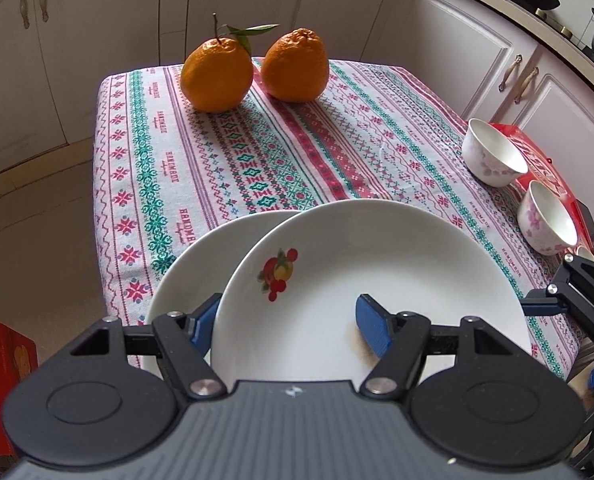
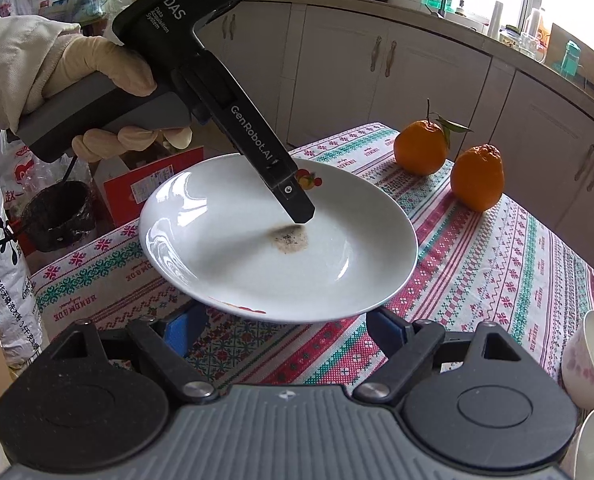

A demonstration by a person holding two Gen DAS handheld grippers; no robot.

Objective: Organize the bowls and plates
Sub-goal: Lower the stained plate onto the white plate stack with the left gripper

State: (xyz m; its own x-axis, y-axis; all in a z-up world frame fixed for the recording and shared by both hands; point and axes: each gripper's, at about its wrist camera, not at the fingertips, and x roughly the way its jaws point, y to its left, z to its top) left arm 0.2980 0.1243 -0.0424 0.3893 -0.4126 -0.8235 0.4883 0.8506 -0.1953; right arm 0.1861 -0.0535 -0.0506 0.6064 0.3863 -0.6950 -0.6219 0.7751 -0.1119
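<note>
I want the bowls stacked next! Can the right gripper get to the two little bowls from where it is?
Probably yes. The right gripper has open, empty jaws, and both bowls stand uncovered beside it on the tablecloth, away from the plate the left gripper holds.

A small table (image 1: 109,184) stands in the kitchen, covered by a woven cloth (image 1: 297,152) of pink, green and white bands. At its far end two oranges (image 1: 217,76) sit just beside each other, one with a stem and leaves. Along the right edge lies a red packet (image 1: 537,160), with two white flowered bowls (image 1: 493,156) near it, tipped on their sides. At the near end a white plate (image 1: 193,272) shows from under a second white plate with a fruit motif (image 1: 377,264); whether either rests flat on the cloth cannot be told.
</note>
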